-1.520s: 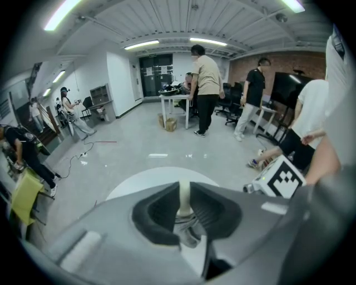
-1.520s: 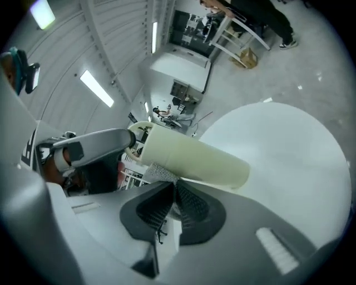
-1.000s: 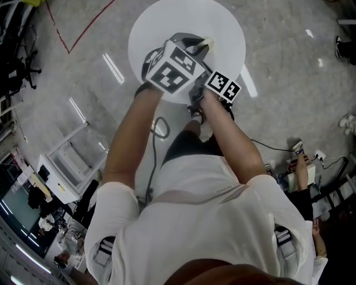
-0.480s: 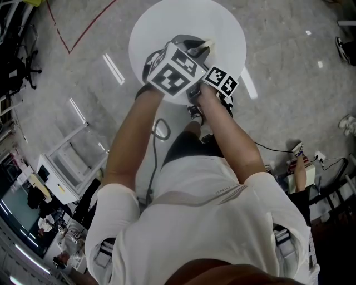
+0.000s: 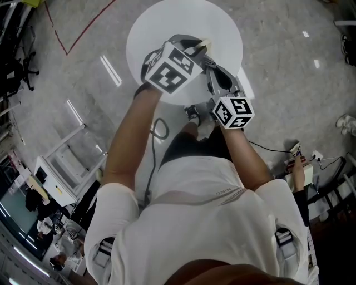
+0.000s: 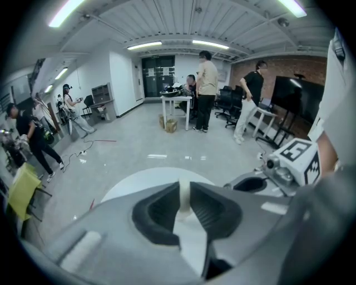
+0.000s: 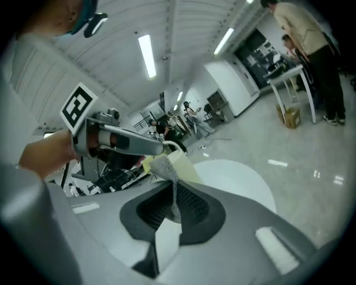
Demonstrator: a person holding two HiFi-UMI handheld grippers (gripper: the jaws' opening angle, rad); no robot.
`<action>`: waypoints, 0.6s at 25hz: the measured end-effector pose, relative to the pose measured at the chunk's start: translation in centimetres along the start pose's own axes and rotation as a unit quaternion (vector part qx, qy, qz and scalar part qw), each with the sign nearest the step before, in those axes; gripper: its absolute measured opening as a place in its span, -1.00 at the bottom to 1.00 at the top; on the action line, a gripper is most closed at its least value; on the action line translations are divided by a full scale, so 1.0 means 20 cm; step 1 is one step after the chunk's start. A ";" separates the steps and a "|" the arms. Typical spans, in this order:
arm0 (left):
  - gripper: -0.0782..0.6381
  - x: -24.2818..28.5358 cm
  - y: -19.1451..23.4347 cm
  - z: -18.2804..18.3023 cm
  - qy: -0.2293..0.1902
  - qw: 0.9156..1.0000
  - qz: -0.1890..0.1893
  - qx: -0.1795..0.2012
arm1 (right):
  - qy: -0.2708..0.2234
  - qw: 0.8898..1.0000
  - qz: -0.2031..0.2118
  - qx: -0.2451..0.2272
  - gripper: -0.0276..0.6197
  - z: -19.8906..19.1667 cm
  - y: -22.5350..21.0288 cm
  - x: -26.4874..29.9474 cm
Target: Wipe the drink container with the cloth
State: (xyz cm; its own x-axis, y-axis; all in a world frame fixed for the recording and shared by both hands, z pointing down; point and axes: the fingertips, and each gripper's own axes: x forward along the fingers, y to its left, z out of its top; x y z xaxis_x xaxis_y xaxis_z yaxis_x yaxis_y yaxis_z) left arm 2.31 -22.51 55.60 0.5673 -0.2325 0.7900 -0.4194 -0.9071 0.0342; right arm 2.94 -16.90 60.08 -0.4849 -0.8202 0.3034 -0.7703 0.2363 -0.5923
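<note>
Round white tabletop stands on a grey polished floor. A thin red line is marked on the floor, well apart from the tabletop. A black cable trails across the floor at right. A white open-framed trolley stands at left.

Far end of room: white rectangular table, with a person in a beige top just beside it and a brown cardboard box on the floor near its legs. Person in a black top stands near a large black screen before a red brick wall. Ceiling strip lights are lit
</note>
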 end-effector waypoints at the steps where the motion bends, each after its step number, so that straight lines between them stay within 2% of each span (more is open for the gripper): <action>1: -0.63 0.00 0.00 -0.01 0.002 1.000 0.001 -0.001 | -0.009 1.000 0.001 -0.023 -0.84 0.04 0.00 -0.01; 3: -0.63 0.00 0.00 -0.01 0.001 1.000 0.002 -0.002 | -0.015 0.999 0.006 -0.031 -0.84 0.08 -0.03 -0.01; 8: -0.63 0.01 0.01 0.01 0.002 1.000 0.004 -0.002 | -0.010 1.000 0.014 0.000 -0.84 0.10 -0.08 0.06; 15: -0.63 0.00 0.03 0.02 0.002 1.000 0.008 -0.004 | 0.049 0.998 -0.028 0.015 -0.84 -0.06 -0.24 0.20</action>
State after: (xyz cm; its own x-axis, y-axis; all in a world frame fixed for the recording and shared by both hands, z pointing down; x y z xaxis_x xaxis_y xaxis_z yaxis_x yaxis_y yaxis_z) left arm 2.27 -23.12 55.38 0.5580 -0.2457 0.7926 -0.4340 -0.9005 0.0264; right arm 4.13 -20.63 65.01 -0.4812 -0.7764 0.4070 -0.7848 0.1747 -0.5946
